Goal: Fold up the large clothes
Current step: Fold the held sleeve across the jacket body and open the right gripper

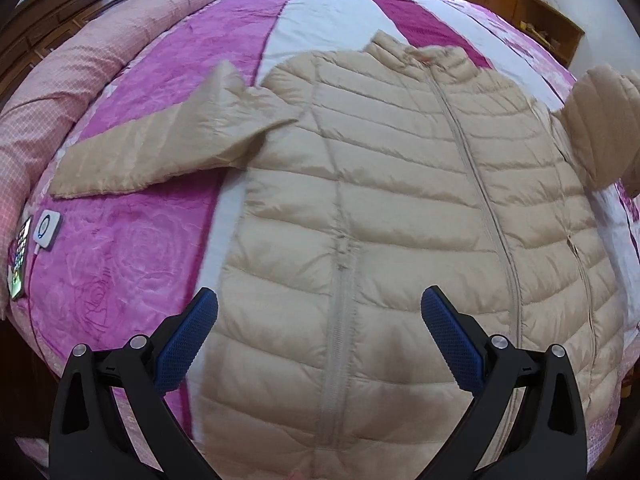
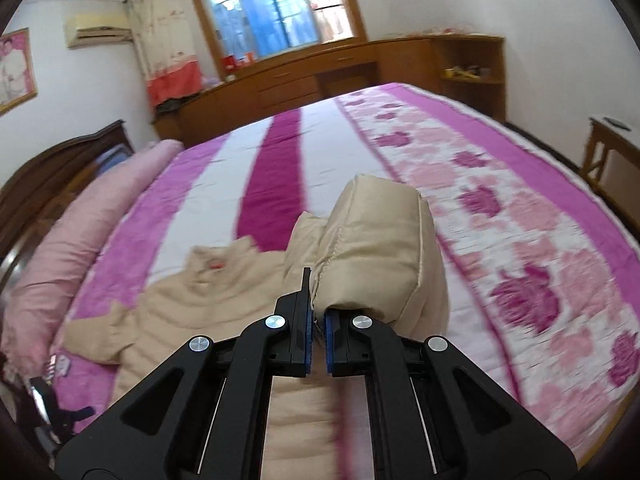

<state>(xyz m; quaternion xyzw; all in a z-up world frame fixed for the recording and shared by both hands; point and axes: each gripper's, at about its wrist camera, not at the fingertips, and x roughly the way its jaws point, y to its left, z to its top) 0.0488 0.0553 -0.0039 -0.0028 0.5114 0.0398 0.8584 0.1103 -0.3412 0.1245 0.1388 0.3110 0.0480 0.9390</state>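
A beige quilted puffer jacket point(image 1: 392, 184) lies front up and zipped on the pink bed, collar at the far end. Its left sleeve point(image 1: 160, 148) lies spread flat to the left. My left gripper point(image 1: 318, 300) is open and empty, above the jacket's lower hem. My right gripper point(image 2: 317, 312) is shut on the cuff end of the right sleeve point(image 2: 376, 248) and holds it lifted above the bed. The lifted sleeve also shows at the right edge of the left wrist view point(image 1: 600, 128). The jacket body shows in the right wrist view point(image 2: 192, 304).
The bed cover point(image 1: 132, 256) is pink, white and magenta. A phone point(image 1: 18, 264) and a white charger pad point(image 1: 48, 228) lie at the bed's left edge. A rolled pink duvet point(image 2: 80, 232) lies along the headboard. Wooden cabinets point(image 2: 320, 76) stand past the bed.
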